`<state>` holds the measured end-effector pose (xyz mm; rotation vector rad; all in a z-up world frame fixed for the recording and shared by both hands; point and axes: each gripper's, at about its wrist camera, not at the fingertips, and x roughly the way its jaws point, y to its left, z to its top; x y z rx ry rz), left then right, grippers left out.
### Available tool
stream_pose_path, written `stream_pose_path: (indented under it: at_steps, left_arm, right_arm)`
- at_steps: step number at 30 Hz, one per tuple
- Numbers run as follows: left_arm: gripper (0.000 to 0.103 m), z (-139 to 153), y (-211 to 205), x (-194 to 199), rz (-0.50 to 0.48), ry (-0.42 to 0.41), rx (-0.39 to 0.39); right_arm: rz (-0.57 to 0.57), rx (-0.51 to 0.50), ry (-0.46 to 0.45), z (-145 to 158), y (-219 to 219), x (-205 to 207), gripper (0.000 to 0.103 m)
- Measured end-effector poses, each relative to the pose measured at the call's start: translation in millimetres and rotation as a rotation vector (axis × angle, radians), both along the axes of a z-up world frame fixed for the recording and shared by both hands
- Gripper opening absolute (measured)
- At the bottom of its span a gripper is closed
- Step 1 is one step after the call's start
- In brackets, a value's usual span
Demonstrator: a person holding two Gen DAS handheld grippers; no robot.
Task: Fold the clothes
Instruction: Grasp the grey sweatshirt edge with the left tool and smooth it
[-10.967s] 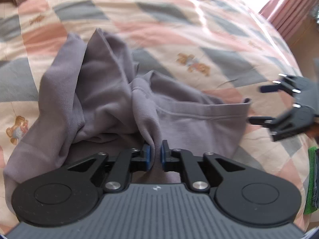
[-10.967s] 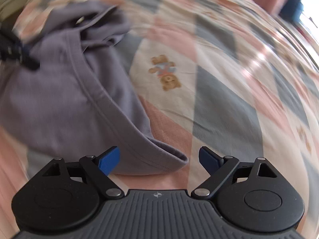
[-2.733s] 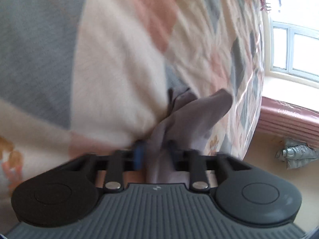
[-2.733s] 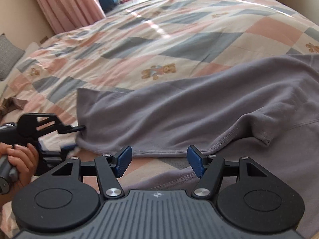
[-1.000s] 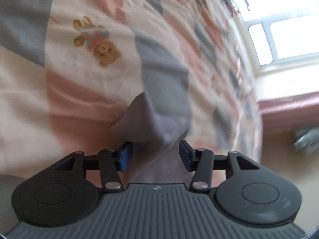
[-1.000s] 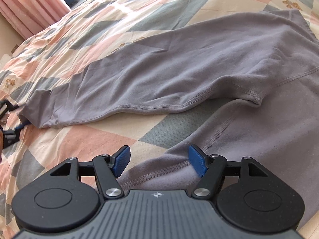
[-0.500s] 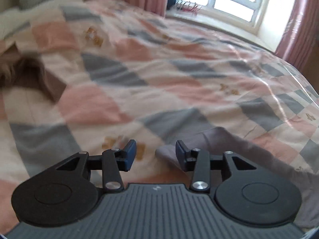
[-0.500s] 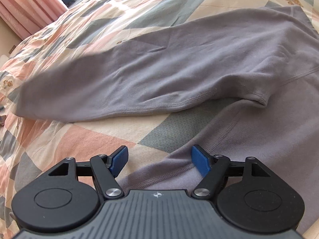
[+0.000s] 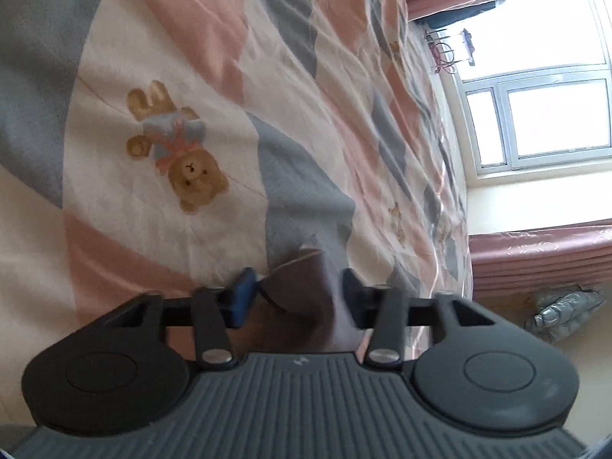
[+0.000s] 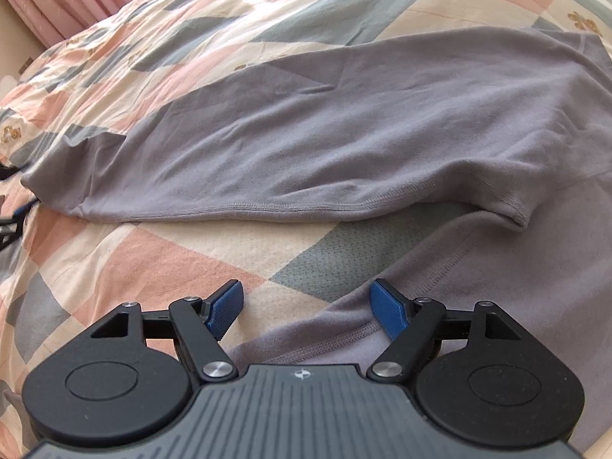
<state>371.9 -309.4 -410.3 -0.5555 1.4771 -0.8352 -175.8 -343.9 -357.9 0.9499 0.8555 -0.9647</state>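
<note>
I count one grey garment point(image 10: 344, 134), its single long sleeve stretched across the middle of the right wrist view, and one cuff end of it low in the centre of the left wrist view. There is one patchwork bedspread point(image 9: 191, 57). On it I make out one clear teddy bear print point(image 9: 179, 149) at centre left of the left view, and maybe two or three smaller ones toward the right, too blurred to be sure. One window point(image 9: 535, 114) at upper right, two pink curtains point(image 9: 535, 260). My two tools: left tool point(image 9: 296, 294), right tool point(image 10: 308, 308).
</note>
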Motion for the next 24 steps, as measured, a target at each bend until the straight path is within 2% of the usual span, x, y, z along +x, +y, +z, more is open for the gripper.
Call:
stream_pose_path:
  at_steps: [1, 2, 3, 4, 7, 10, 11, 13, 15, 16, 17, 18, 19, 20, 21, 22, 24]
  left_arm:
    - [0.001, -4, -6, 1, -0.017, 0.022, -0.01]
    - [0.001, 0, -9, 0, -0.032, 0.001, -0.029]
    - [0.001, 10, -12, -1, -0.058, -0.06, -0.056]
    - [0.001, 27, -13, -3, -0.096, -0.148, -0.096]
    - [0.001, 87, -6, -7, -0.203, -0.499, -0.211]
    - [0.003, 118, 1, -10, -0.348, -0.827, -0.133]
    - [0.003, 111, 1, -8, -0.386, -0.861, -0.061]
    - [0.004, 81, 9, 4, -0.427, -0.819, 0.1]
    - [0.006, 45, 19, 17, -0.453, -0.709, 0.269]
    - [0.006, 32, 28, 22, -0.446, -0.637, 0.307]
    - [0.006, 25, 37, 26, -0.413, -0.567, 0.307]
    - [0.01, 23, 45, 29, -0.369, -0.501, 0.269]
    - [0.026, 25, 52, 32, -0.322, -0.43, 0.211]
    - [0.035, 28, 54, 37, -0.267, -0.354, 0.155]
    - [0.049, 30, 56, 42, -0.214, -0.281, 0.104]
    - [0.049, 30, 52, 46, -0.176, -0.224, 0.078]
    - [0.051, 25, 33, 46, -0.159, -0.154, 0.078]
  right_arm:
    - [0.004, -0.001, 0.003, 0, -1, 2, 0.077]
    - [0.009, -0.002, 0.004, 1, -3, 3, 0.077]
    - [0.015, -0.003, 0.006, 2, -4, 5, 0.077]
    - [0.022, -0.004, 0.008, 3, -5, 6, 0.077]
    - [0.043, -0.005, 0.008, 6, -10, 11, 0.076]
    - [0.064, -0.005, 0.007, 8, -15, 17, 0.076]
    - [0.072, -0.005, 0.006, 9, -17, 20, 0.076]
    - [0.09, -0.003, -0.001, 9, -18, 29, 0.076]
    - [0.107, -0.001, -0.007, 10, -20, 38, 0.076]
    - [0.114, -0.001, -0.01, 10, -20, 41, 0.076]
    - [0.118, -0.001, -0.014, 11, -20, 44, 0.075]
    - [0.122, -0.001, -0.018, 12, -20, 47, 0.075]
    - [0.125, -0.001, -0.022, 13, -20, 49, 0.075]
    - [0.129, 0.001, -0.023, 13, -21, 52, 0.075]
    - [0.133, 0.003, -0.024, 12, -22, 54, 0.075]
    - [0.137, 0.003, -0.025, 12, -23, 57, 0.075]
    - [0.142, 0.002, -0.027, 11, -26, 63, 0.075]
